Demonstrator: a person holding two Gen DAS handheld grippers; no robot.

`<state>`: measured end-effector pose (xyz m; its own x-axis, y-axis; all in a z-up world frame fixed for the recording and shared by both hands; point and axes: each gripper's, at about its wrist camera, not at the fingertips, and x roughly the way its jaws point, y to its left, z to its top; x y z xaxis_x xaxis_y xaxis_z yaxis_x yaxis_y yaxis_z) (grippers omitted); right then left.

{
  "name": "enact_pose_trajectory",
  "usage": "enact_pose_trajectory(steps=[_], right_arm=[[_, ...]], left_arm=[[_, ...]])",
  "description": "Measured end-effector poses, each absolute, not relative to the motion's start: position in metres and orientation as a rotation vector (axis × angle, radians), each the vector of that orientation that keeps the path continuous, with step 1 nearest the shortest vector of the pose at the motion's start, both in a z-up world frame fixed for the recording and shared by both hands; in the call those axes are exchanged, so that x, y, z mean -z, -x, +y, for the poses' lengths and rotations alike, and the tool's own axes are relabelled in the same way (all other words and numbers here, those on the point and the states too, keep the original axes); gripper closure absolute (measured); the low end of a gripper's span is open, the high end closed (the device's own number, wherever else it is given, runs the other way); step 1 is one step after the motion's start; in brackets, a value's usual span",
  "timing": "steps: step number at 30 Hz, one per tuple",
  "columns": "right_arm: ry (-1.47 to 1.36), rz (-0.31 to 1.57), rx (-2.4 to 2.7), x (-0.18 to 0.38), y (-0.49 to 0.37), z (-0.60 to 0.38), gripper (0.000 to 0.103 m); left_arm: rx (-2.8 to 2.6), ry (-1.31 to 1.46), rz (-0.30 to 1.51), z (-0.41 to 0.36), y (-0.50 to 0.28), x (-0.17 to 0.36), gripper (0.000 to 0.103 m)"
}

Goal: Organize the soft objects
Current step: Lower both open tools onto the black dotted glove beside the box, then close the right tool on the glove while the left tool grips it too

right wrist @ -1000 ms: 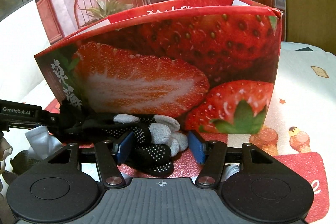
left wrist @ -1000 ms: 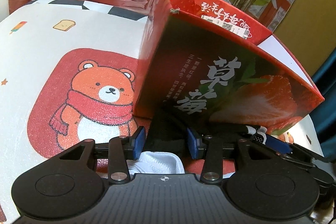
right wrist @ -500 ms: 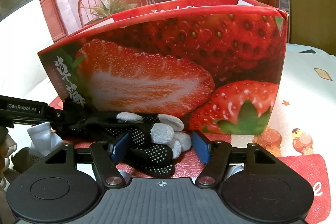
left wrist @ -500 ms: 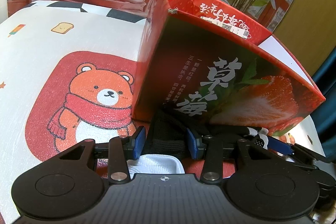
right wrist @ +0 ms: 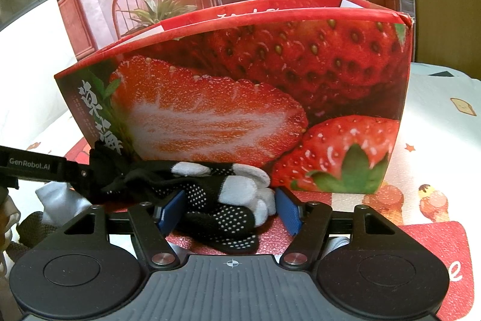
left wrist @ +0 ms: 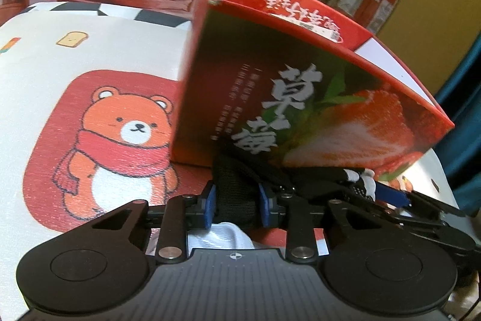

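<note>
My left claw (left wrist: 236, 208), angled downward, is closing on the cuff of the black knit glove with white fingertips (left wrist: 236, 194), its pads pressing it. My right claw (right wrist: 230, 211) straddles its fingers, jaws wide. Beyond both stands the open-topped red strawberry-printed cardboard box (right wrist: 270, 98); I can't see its contents.
</note>
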<state>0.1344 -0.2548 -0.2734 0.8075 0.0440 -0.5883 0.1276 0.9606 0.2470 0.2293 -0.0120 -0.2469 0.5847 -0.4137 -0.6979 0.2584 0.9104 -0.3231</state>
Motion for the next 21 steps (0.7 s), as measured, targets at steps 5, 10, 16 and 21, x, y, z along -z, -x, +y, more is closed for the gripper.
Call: enact_pose_trajectory(steps=[5,10,16,21], right_arm=[[-0.293,0.628,0.040,0.274,-0.135,-0.256,0.039],[-0.309,0.623,0.037,0.274,-0.133,-0.258,0.040],[-0.302,0.627,0.047,0.272,-0.132,-0.257,0.046],[-0.315,0.632,0.035,0.270,-0.131,-0.257,0.065]], left_arm=[[0.406,0.185,0.863,-0.014,-0.230,0.249,0.073],[0.411,0.181,0.863,-0.013,-0.230,0.250,0.073],[0.417,0.148,0.860,-0.017,-0.226,0.245,0.080],[0.425,0.141,0.831,-0.016,-0.219,0.236,0.088]])
